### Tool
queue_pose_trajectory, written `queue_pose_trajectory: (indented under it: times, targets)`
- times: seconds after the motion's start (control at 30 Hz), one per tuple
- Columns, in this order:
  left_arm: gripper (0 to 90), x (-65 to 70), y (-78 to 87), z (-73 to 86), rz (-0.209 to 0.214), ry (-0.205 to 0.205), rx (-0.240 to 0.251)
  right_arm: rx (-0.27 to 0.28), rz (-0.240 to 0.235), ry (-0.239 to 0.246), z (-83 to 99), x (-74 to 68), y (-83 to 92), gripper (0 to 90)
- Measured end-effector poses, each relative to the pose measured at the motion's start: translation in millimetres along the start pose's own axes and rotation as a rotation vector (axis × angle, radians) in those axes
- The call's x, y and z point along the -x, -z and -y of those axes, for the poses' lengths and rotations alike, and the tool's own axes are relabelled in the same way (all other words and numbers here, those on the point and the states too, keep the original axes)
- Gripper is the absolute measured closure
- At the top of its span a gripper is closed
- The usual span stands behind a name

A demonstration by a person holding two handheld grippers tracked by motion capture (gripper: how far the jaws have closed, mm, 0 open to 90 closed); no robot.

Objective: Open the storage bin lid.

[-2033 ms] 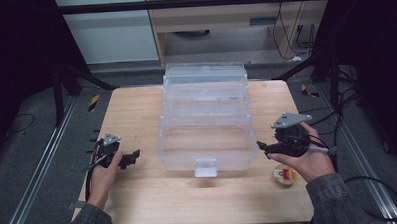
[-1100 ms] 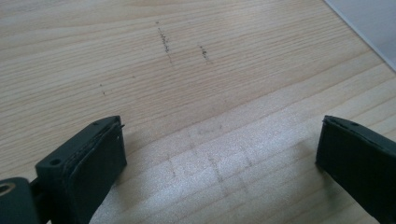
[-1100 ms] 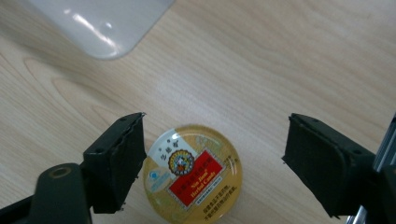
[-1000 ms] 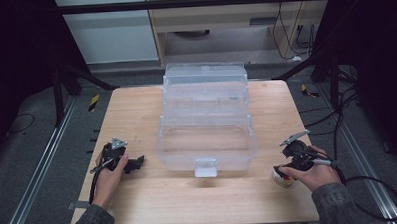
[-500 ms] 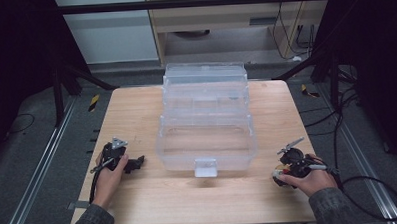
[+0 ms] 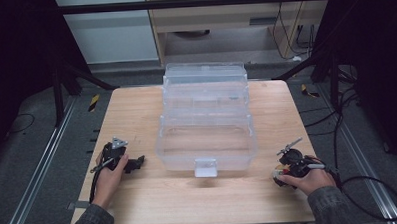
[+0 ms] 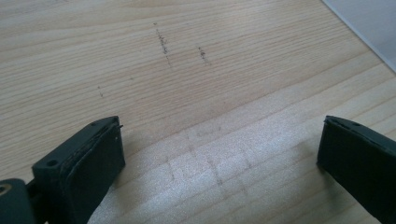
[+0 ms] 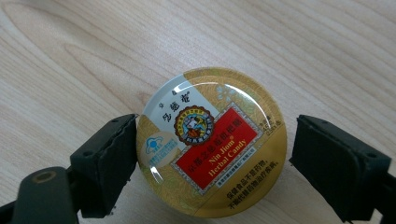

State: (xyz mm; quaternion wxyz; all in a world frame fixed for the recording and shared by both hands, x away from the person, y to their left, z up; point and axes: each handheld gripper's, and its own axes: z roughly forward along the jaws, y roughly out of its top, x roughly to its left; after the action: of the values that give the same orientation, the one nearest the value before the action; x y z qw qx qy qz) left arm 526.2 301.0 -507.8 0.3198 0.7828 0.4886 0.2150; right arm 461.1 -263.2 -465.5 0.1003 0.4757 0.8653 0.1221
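R gripper [image 8: 215,158] near table [image 6: 136,109] front-right corner; jaws wide apart, straddling round candy tin [image 8: 211,142], lying flat, label up; L jaw touching tin rim, R jaw just clear; nothing clamped yet. Judged step: grasp tin; centre rim betw. pads, close slowly, keep level to avoid slip. L gripper [image 7: 219,154] spread wide, empty, near front-left edge; clear tiered bin [image 6: 206,116] mid-table.

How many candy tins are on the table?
1. The round candy tin lies flat on the wooden table near its front right corner, between the open jaws of the right hand-held gripper. The clear plastic box looks empty, though its walls blur things.
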Motion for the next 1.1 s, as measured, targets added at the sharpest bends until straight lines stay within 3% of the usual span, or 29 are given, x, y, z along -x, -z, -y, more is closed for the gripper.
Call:
queue_pose_trajectory:
  times: [0.2, 0.8, 1.1]
  targets:
    - [0.0, 0.0, -0.2, -0.1, 0.001, -0.001, 0.0, -0.007, -0.011, 0.0, -0.6, -0.2, -2.5, 19.8]
    - [0.0, 0.0, -0.3, -0.3, 0.003, -0.003, 0.0, -0.018, -0.006, 0.038, -2.8, -1.2, -2.3, 20.2]
    - [0.0, 0.0, -0.4, -0.3, 0.004, -0.005, 0.0, -0.026, -0.02, 0.026, -2.9, 0.0, -6.0, 19.6]
